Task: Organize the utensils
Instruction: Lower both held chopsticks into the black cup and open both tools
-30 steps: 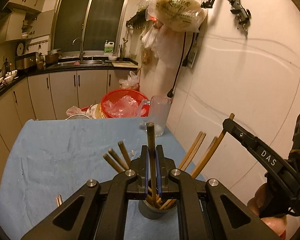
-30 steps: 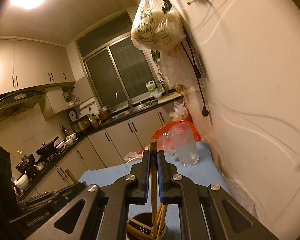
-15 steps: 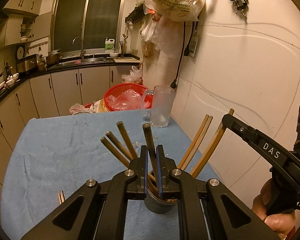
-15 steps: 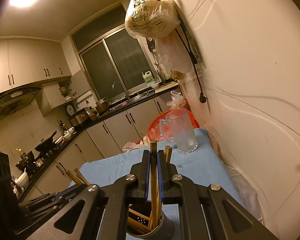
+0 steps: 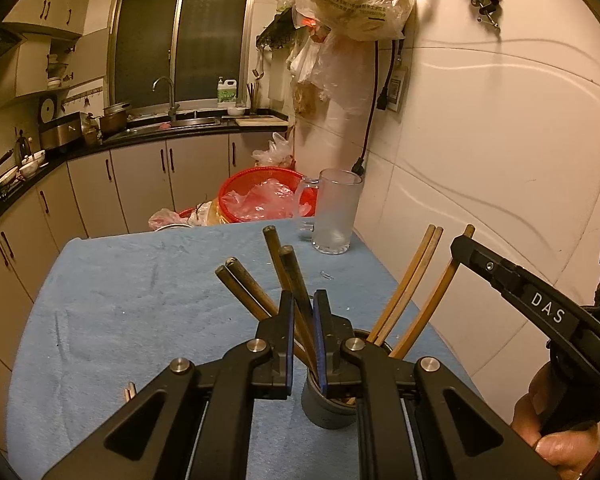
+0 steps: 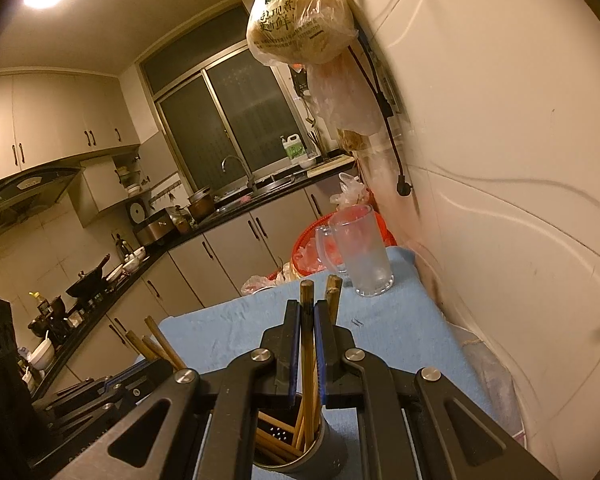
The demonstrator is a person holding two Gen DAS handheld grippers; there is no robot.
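A grey metal utensil cup (image 5: 330, 408) stands on the blue cloth (image 5: 140, 304) and holds several wooden chopsticks. My left gripper (image 5: 303, 312) is right above the cup; its jaws stand slightly apart around a dark chopstick (image 5: 294, 276) that leans left in the cup. My right gripper (image 6: 307, 320) is above the same cup (image 6: 300, 456) and is shut on an upright chopstick (image 6: 307, 300) whose lower end is in the cup. The right gripper's finger (image 5: 512, 280) shows at the right of the left wrist view, on a light chopstick (image 5: 432, 304).
A frosted glass mug (image 5: 336, 212) stands at the table's far right, by the white wall. A red basket (image 5: 260, 196) sits behind the table. Two chopstick ends (image 5: 129, 390) lie on the cloth at the near left. Kitchen counters run along the left.
The left jaws have parted a little and the dark chopstick has tipped from upright to leaning left. Both grippers have drawn back a little above the cup. The right stays shut on its chopstick.
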